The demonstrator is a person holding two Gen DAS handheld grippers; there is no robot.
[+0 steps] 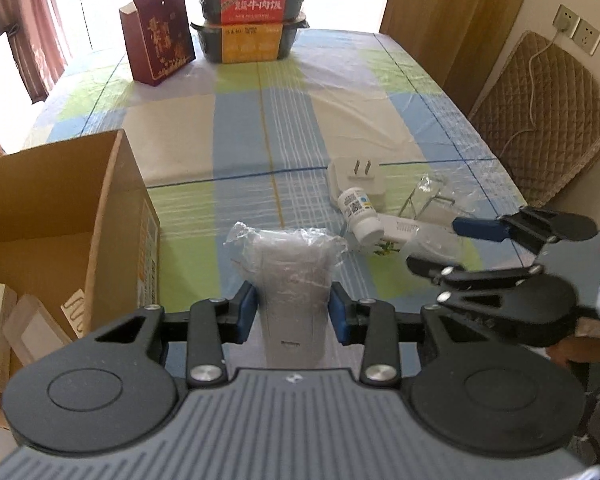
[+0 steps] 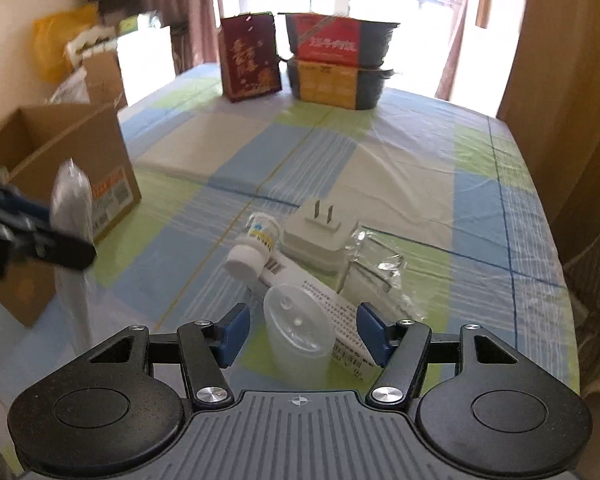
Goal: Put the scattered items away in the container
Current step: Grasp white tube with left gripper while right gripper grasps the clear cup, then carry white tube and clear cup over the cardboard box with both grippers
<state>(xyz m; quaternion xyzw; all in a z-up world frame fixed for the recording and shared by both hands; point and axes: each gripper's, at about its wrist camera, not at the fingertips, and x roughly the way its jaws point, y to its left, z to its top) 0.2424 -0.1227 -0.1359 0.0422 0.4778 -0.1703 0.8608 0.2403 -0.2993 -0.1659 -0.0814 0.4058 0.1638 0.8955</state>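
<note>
Blue-padded fingers of the left gripper [image 1: 292,312] were clenched on a plastic-wrapped stack of cups [image 1: 290,280], one pad against each side, holding it above the tabletop [image 1: 240,152]; just to its left stood the open cardboard box [image 1: 60,216], with a few flat packets lying in its bottom; the right gripper [image 2: 302,332] hung with its fingers spread apart and grasping nothing, a clear plastic cup [image 2: 298,332] lying on its side between the pads without touching either; under that cup lay a printed white carton [image 2: 324,300]; just beyond it a small white pill bottle [image 2: 254,246] lay tipped over with its cap toward the camera, resting against a white plug adapter [image 2: 320,232] whose two prongs stood upward; a crumpled clear wrapper [image 2: 374,268] sat beside the adapter on the right; the checked blue, green and white cloth covered the tabletop; at the far end stood a dark red gift bag [image 1: 158,46] and, beside it, two stacked meal trays [image 1: 254,16]; a quilted chair back [image 1: 548,112] stood off to the right of the tabletop.
</note>
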